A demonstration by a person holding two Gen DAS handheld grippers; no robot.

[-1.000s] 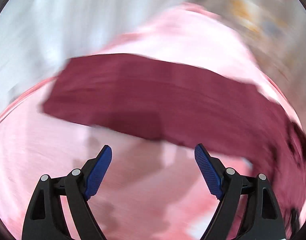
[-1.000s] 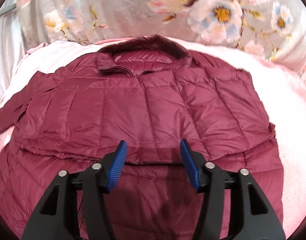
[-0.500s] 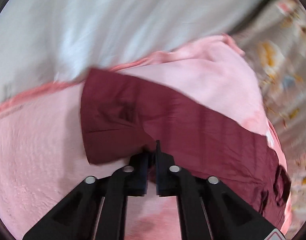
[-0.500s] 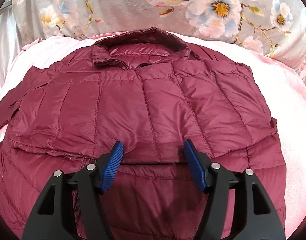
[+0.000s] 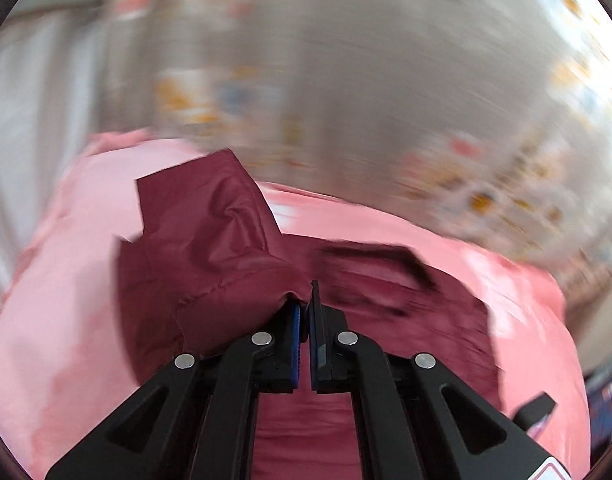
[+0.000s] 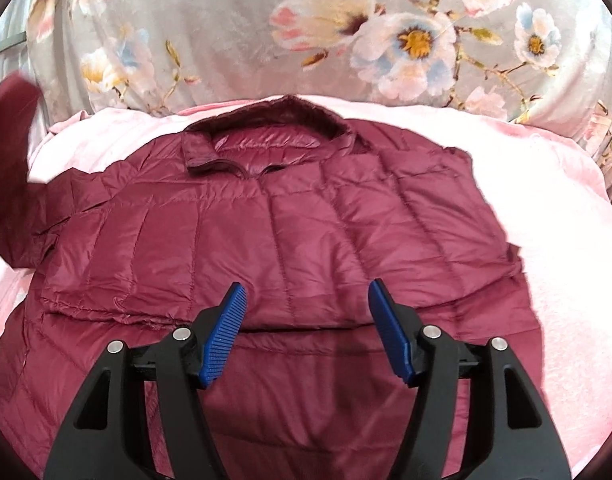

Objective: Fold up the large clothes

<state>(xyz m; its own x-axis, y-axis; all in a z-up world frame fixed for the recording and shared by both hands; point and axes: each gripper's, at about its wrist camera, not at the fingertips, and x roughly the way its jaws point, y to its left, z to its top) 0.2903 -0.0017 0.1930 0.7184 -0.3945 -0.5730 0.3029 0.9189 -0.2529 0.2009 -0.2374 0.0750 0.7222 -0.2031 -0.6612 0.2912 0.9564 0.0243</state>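
A maroon quilted jacket [image 6: 274, 232] lies front up on a pink blanket [image 6: 546, 216], collar at the far side. My right gripper [image 6: 306, 328] is open and empty, hovering over the jacket's lower middle. My left gripper [image 5: 304, 320] is shut on the jacket's left sleeve [image 5: 210, 248] and holds it lifted above the blanket. The lifted sleeve end also shows at the left edge of the right wrist view [image 6: 10, 112]. The left wrist view is blurred by motion.
A grey floral cloth [image 6: 346, 32] rises behind the blanket. The pink blanket [image 5: 58, 320] spreads to both sides of the jacket. A white curtain [image 5: 10, 120] is at the far left.
My left gripper closed on the sleeve and has lifted it, swinging toward the jacket's body. The right gripper has barely moved and stays open.
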